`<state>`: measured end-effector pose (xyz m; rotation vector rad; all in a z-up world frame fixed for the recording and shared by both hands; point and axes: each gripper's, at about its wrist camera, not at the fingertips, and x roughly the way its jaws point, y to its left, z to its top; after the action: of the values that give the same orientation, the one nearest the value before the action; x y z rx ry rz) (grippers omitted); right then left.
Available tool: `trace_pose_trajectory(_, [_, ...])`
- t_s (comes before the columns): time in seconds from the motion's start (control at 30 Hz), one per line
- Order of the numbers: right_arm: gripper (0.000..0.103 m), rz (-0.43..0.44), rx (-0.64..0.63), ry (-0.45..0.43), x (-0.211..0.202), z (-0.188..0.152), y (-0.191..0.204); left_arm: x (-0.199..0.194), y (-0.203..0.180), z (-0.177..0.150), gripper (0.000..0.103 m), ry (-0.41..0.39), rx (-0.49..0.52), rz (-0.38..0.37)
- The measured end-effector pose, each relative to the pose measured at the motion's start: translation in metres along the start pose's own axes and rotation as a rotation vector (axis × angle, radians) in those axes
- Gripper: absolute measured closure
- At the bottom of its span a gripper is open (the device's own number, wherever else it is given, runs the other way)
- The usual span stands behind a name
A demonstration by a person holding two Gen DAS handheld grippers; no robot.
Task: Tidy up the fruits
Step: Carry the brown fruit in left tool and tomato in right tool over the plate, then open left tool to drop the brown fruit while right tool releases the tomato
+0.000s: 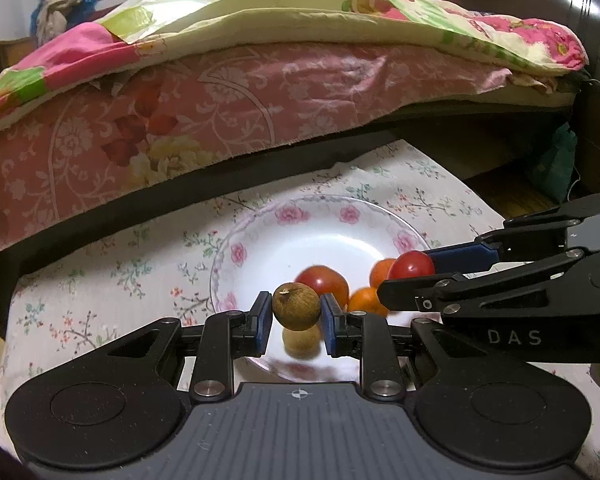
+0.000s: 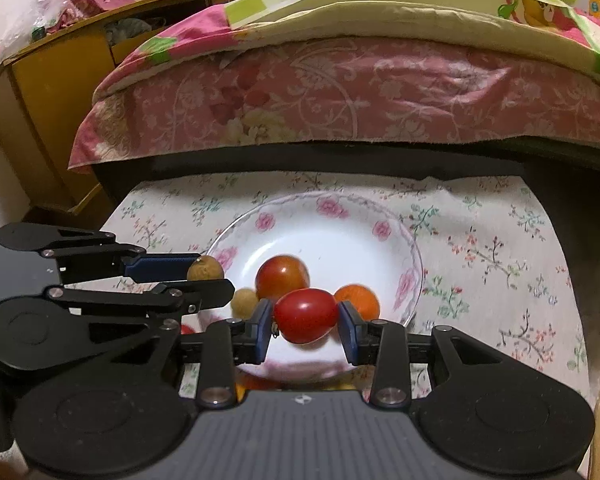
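Bedding in pink and green fills the background, and the bed (image 1: 260,92) is seen behind the flowered tablecloth (image 1: 100,280) on which the plate (image 1: 260,240) is set; every place below is given from that plate. Just above its near rim two grippers are held side by side, angled downward, apparently so that each fruit can be lowered onto the white centre.

By the left gripper (image 1: 296,316) a brown longan (image 1: 296,306) is clamped between the blue pads, over the plate's near edge. By the right gripper (image 2: 306,320) a small red tomato (image 2: 306,315) is gripped crosswise, over the near half of the plate (the pads are seen pressing both of its ends).

On the plate a larger tomato (image 2: 282,276) is already laid near the centre, with an orange fruit (image 2: 360,298) to its right and a pale second longan (image 2: 244,300) at the near left. The collecting is judged well under way, with two fruits yet to be set down.
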<state>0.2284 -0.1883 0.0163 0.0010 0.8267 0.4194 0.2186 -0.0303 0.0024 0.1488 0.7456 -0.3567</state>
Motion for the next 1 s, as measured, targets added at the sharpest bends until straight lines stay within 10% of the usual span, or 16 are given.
trace_pose_trajectory(1.0, [0.067, -0.028, -0.007, -0.027, 0.042, 0.013, -0.015, 0.032, 0.016, 0.008, 0.062, 0.019, -0.038, 0.031])
